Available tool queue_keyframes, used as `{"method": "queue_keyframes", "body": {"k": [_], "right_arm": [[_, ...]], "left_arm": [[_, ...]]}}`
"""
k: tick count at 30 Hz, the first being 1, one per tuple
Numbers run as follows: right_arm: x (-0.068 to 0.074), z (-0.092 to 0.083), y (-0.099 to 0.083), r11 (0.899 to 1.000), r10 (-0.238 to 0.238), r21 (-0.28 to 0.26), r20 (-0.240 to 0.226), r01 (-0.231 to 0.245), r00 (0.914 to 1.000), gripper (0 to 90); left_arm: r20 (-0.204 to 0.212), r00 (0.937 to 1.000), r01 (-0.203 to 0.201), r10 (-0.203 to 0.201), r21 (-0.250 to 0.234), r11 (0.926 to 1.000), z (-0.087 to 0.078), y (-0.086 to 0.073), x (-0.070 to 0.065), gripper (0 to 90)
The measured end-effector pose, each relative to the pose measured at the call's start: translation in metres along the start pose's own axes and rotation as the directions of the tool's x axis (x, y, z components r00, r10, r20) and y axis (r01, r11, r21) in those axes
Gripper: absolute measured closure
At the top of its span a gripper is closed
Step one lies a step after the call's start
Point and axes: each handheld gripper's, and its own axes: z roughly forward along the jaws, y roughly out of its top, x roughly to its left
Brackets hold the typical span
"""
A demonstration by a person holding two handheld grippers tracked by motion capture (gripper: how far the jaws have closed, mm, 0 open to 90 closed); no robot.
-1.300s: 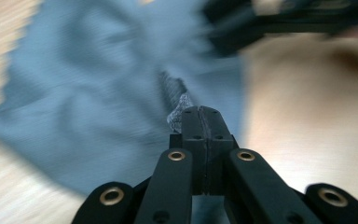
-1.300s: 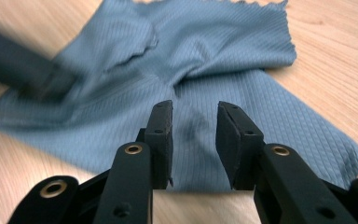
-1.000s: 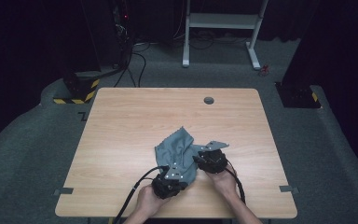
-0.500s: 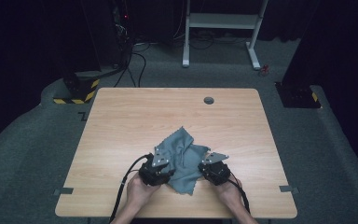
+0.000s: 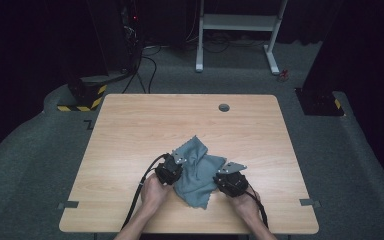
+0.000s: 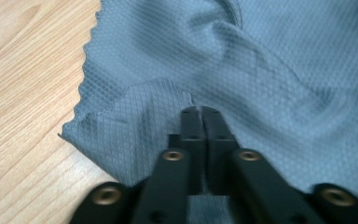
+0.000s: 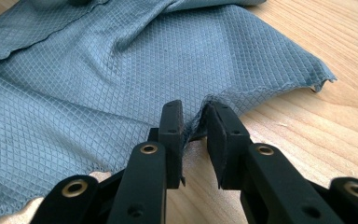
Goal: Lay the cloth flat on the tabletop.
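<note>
Cloth (image 6: 270, 70): grey woven fabric, diamond-textured, matt, pinked edge. Tabletop (image 5: 145, 125): pale wood grain, smooth, slight sheen.

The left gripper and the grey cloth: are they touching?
Touching. In the left gripper view, the left gripper has its jaws closed together on a fold of the grey cloth.

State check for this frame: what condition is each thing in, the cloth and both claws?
Cloth: crumpled, lying on the table, partly folded over itself.
Left claw: jaws shut together on a fold of the cloth, having just closed.
Right claw: jaws a little apart with the cloth's edge between them, having just opened further.
</note>
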Motion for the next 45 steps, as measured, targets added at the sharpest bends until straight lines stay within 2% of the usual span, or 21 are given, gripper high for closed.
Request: {"method": "queue_keyframes", "body": {"k": [6, 8, 9, 12, 14, 15, 17, 19, 21, 25, 26, 29, 30, 32, 34, 36, 40, 42, 43, 45], "right_arm": [[-0.001, 0.000, -0.001, 1.000, -0.002, -0.005, -0.006, 0.002, 1.0000, 75.8], [-0.001, 0.000, -0.002, 1.000, -0.002, -0.010, -0.006, 0.002, 1.0000, 75.8], [-0.001, 0.000, -0.002, 1.000, -0.004, -0.012, -0.006, 0.004, 1.0000, 75.8], [-0.001, 0.000, -0.002, 1.000, -0.002, -0.013, -0.004, 0.002, 1.0000, 75.8], [-0.001, 0.000, -0.002, 1.000, -0.002, -0.014, -0.003, 0.002, 1.0000, 75.8], [0.000, 0.000, -0.003, 1.000, -0.003, -0.020, 0.001, 0.003, 1.0000, 75.7], [0.000, 0.000, -0.004, 1.000, -0.005, -0.026, 0.003, 0.005, 1.0000, 75.7], [0.000, 0.000, -0.004, 0.999, -0.002, -0.032, 0.004, 0.002, 1.0000, 75.7], [-0.001, 0.000, -0.005, 0.999, 0.004, -0.033, -0.002, -0.004, 1.0000, 75.7], [0.000, 0.000, -0.005, 0.999, 0.006, -0.036, -0.001, -0.006, 1.0000, 75.8], [-0.001, 0.000, -0.005, 0.999, 0.006, -0.035, -0.003, -0.007, 1.0000, 75.9], [-0.001, 0.000, -0.006, 0.999, 0.006, -0.037, -0.006, -0.006, 1.0000, 76.0], [-0.002, 0.000, -0.006, 0.999, 0.007, -0.038, -0.007, -0.007, 0.9999, 76.0], [-0.002, 0.001, -0.005, 0.999, 0.006, -0.037, -0.008, -0.006, 1.0000, 76.0], [-0.001, 0.000, -0.005, 0.999, 0.007, -0.033, -0.007, -0.007, 1.0000, 76.2], [-0.001, 0.001, -0.005, 0.999, 0.000, -0.033, -0.007, 0.000, 1.0000, 76.4], [-0.002, 0.001, -0.004, 0.999, 0.001, -0.036, -0.006, -0.002, 1.0000, 76.4], [-0.003, 0.001, -0.004, 1.000, 0.008, -0.030, -0.009, -0.008, 0.9999, 76.3], [-0.004, 0.002, -0.003, 1.000, -0.001, -0.028, -0.005, 0.001, 1.0000, 76.3], [-0.005, 0.002, -0.002, 1.000, 0.002, -0.021, -0.003, -0.002, 1.0000, 76.3]], "left_arm": [[0.021, 0.9992, 0.034, -0.033, -0.019, 0.9992, -0.020, -0.020, 0.010, 90.0], [0.032, 0.9986, 0.044, -0.043, -0.030, 0.9986, -0.023, -0.022, 0.012, 90.0], [0.040, 0.9980, 0.052, -0.050, -0.063, 0.9967, -0.026, -0.022, 0.012, 83.0], [0.031, 0.9975, 0.066, -0.064, -0.074, 0.9951, -0.022, -0.013, 0.008, 66.0], [0.024, 0.9976, 0.066, -0.064, -0.079, 0.9947, -0.017, -0.009, 0.006, 60.1], [0.008, 0.9960, 0.090, -0.089, -0.075, 0.9932, -0.007, -0.004, 0.005, 58.8], [-0.003, 0.9928, 0.119, -0.119, -0.063, 0.9909, 0.002, 0.000, 0.005, 58.0], [-0.013, 0.9927, 0.119, -0.120, -0.043, 0.9919, 0.008, 0.003, 0.005, 58.5], [-0.019, 0.9937, 0.110, -0.111, -0.043, 0.9930, 0.009, 0.003, 0.005, 63.1], [-0.023, 0.9971, 0.072, -0.073, -0.025, 0.9971, 0.006, 0.002, 0.005, 84.2], [-0.021, 0.9972, 0.071, -0.071, -0.020, 0.9973, 0.005, 0.001, 0.006, 86.8], [-0.012, 0.9971, 0.075, -0.075, -0.027, 0.9968, 0.001, -0.001, 0.008, 88.4], [-0.001, 0.9967, 0.081, -0.081, -0.041, 0.9959, -0.004, -0.004, 0.010, 88.4], [0.040, 0.9914, 0.127, -0.125, -0.072, 0.9893, -0.018, -0.016, 0.015, 88.1], [0.025, 0.9902, 0.139, -0.137, -0.089, 0.9863, -0.027, -0.026, 0.019, 88.0], [0.037, 0.9845, 0.174, -0.171, -0.108, 0.9787, -0.037, -0.038, 0.026, 88.0], [0.045, 0.9783, 0.206, -0.202, -0.099, 0.9735, -0.051, -0.061, 0.033, 88.8], [0.042, 0.9786, 0.205, -0.202, -0.099, 0.9738, -0.054, -0.067, 0.033, 88.8], [0.047, 0.9768, 0.212, -0.209, -0.095, 0.9725, -0.060, -0.078, 0.031, 88.8], [0.061, 0.9716, 0.234, -0.229, -0.093, 0.9678, -0.064, -0.089, 0.029, 88.4]]}}
